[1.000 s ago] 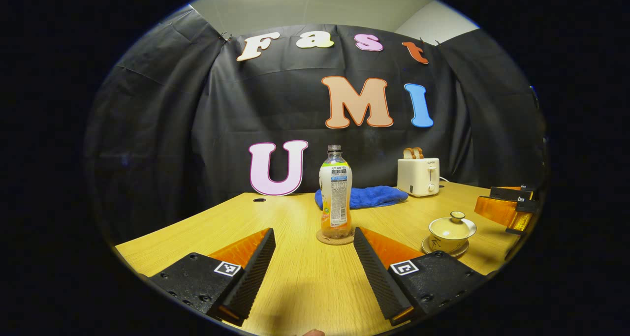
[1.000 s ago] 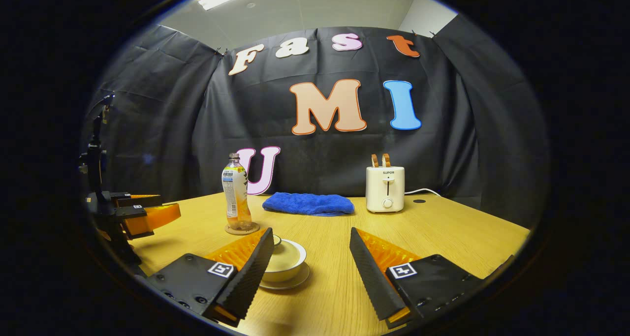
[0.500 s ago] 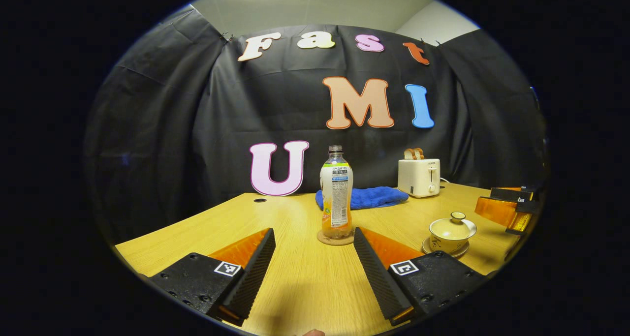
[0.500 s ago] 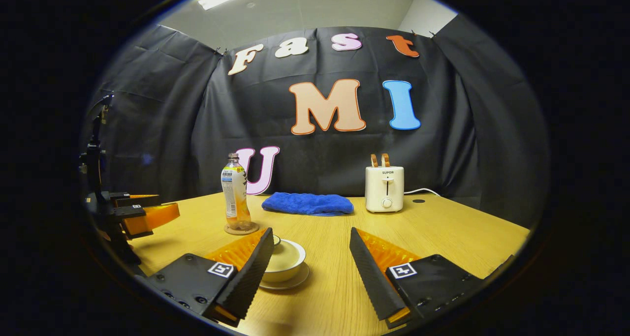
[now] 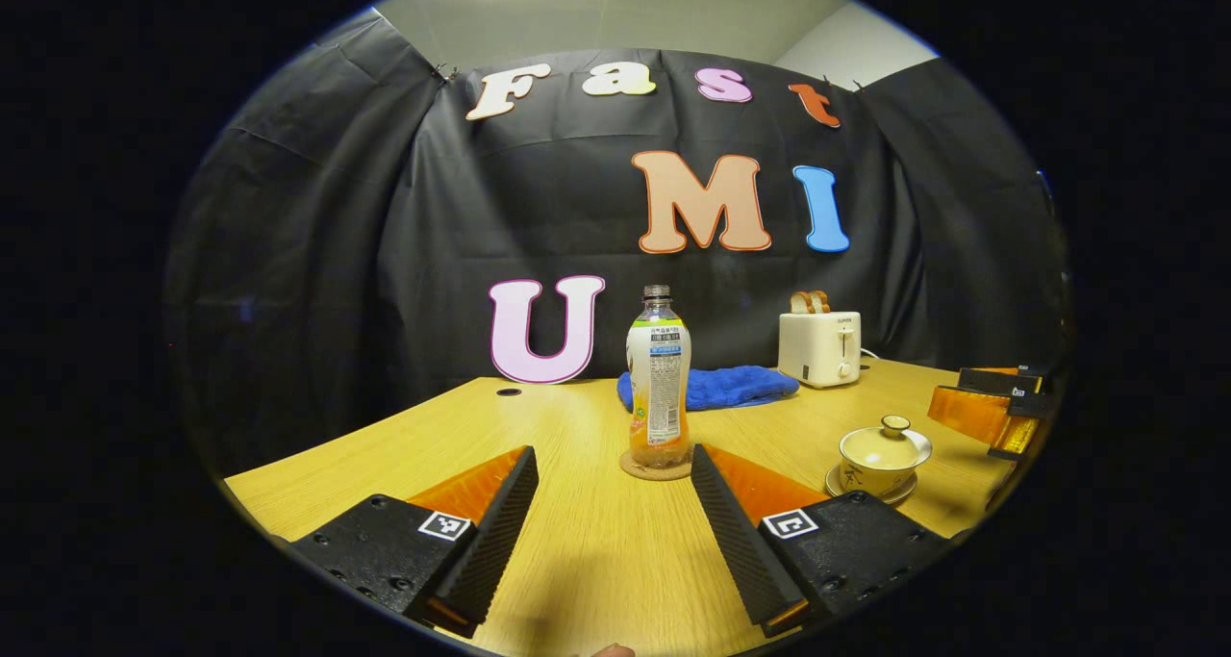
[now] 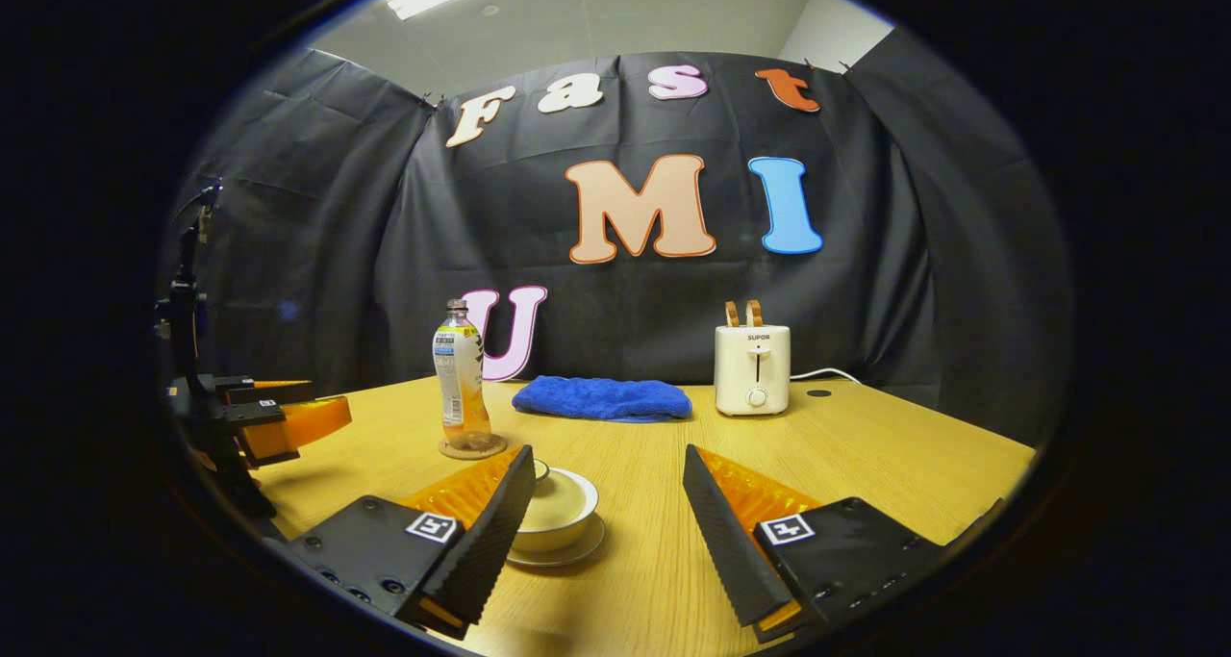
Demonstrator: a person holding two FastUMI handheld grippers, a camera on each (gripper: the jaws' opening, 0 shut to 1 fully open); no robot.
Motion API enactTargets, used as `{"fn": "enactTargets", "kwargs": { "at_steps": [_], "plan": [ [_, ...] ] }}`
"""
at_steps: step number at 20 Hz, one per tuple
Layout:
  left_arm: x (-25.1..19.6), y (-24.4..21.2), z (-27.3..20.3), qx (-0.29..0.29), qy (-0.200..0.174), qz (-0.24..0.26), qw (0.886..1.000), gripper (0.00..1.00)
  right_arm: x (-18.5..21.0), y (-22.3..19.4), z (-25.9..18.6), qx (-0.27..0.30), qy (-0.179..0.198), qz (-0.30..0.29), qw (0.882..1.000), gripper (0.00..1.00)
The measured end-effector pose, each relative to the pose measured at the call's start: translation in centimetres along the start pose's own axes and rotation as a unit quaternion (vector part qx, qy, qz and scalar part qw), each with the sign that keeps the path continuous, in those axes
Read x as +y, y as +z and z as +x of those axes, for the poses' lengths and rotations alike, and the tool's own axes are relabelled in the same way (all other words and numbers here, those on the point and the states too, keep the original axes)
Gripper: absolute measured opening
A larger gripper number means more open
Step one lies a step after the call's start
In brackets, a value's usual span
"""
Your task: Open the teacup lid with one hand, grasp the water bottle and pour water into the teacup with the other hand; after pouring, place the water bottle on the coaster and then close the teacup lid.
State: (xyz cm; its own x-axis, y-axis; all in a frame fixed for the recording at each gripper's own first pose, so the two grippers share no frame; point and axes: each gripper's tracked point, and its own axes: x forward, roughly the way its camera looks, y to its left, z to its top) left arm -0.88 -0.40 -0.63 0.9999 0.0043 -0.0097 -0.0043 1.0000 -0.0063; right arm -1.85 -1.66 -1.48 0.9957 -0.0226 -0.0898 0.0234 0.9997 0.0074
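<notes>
A water bottle (image 5: 656,378) with orange liquid stands upright on a round cork coaster (image 5: 656,467), straight ahead of my open left gripper (image 5: 614,513) and a short way beyond its fingertips. The cream teacup (image 5: 880,460), lid on, sits on its saucer to the right. In the right gripper view the teacup (image 6: 563,508) lies close, partly hidden behind the left finger of my open right gripper (image 6: 609,513). The bottle (image 6: 459,376) and coaster (image 6: 471,446) stand farther back left. The left gripper (image 6: 279,416) shows at the far left, and the right gripper (image 5: 991,407) at the far right of the left gripper view.
A blue towel (image 6: 602,399) lies near the back of the wooden table (image 6: 885,465), with a white toaster (image 6: 753,368) holding toast and its cord to the right. A cable hole (image 5: 508,391) is in the tabletop at back left. A stand (image 6: 188,311) rises at the far left.
</notes>
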Motion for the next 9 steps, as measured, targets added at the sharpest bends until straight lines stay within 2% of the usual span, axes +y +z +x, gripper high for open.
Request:
{"fn": "enactTargets", "kwargs": {
  "at_steps": [7, 8, 9],
  "plan": [
    [-0.02, 0.0, 0.05, 0.0, 0.0, 0.0, 1.0, 0.94, -0.01, -0.01, 0.03, 0.0, 0.0, 0.0, 1.0, 0.97],
    [-0.03, 0.0, 0.01, -0.001, 0.0, -0.001, 1.0, 0.94, 0.04, 0.02, -0.02, 0.0, 0.0, 0.0, 1.0, 1.0],
    [0.01, -0.02, -0.03, -0.001, 0.0, -0.001, 1.0, 0.94, 0.03, 0.01, 0.01, 0.0, 0.0, 0.0, 1.0, 0.97]
  ]
}}
